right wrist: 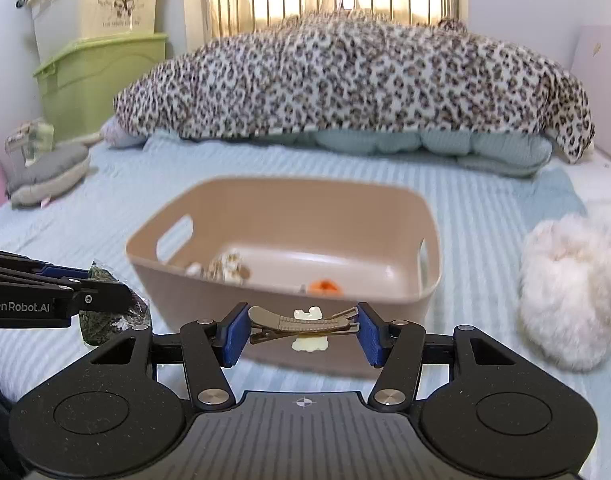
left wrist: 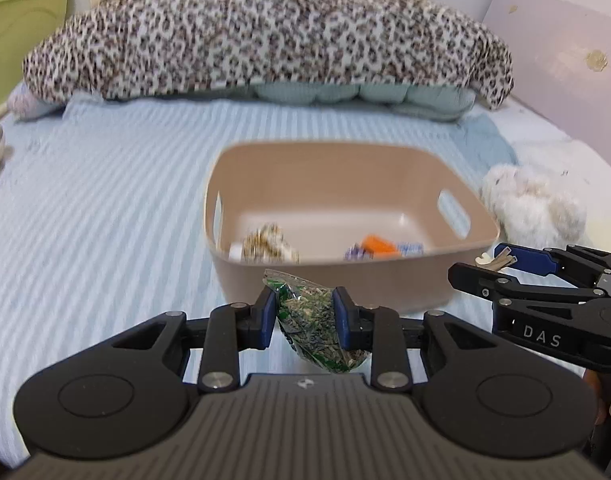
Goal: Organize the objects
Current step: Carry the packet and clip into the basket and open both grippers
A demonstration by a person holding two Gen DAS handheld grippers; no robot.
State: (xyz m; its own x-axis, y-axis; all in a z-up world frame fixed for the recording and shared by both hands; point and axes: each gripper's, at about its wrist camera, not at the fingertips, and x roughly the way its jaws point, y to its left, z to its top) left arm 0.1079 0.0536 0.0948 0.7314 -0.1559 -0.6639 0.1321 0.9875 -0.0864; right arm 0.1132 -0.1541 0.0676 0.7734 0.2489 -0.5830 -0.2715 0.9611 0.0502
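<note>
1. Left wrist view: left gripper [left wrist: 304,318] clamped on a green snack packet [left wrist: 311,322], blue pads pressing both sides, packet held just short of the near wall of the beige bin [left wrist: 385,280]. Not over the rim yet.
2. Right wrist view: right gripper [right wrist: 304,330] closed on a metal hair clip [right wrist: 301,324] w/ a small white decoration, clip held lengthwise between the pads, also just before the bin's near wall.
3. Bin sits on the striped blue bedsheet [left wrist: 105,208]; inside are a patterned item [left wrist: 265,242], an orange piece [left wrist: 379,246] and sth bluish/purple, too blurred to ID.
4. Risks (judgement): both grippers sit low vs the rim, so pushing fwd could bump or shove the light bin on the soft bed. Packet is crinkly, may slip if squeezed only at mid. Clip gripped by its ends could twist out. Grippers are near each other, so a clash is poss if both go in at once.
5. Around: white fluffy toy [right wrist: 565,292] just beside bin's right side, leopard blanket [right wrist: 345,80] behind, grey cushion [right wrist: 45,176] and storage boxes [right wrist: 97,40] far left. Nothing btw grippers and bin except its wall.
</note>
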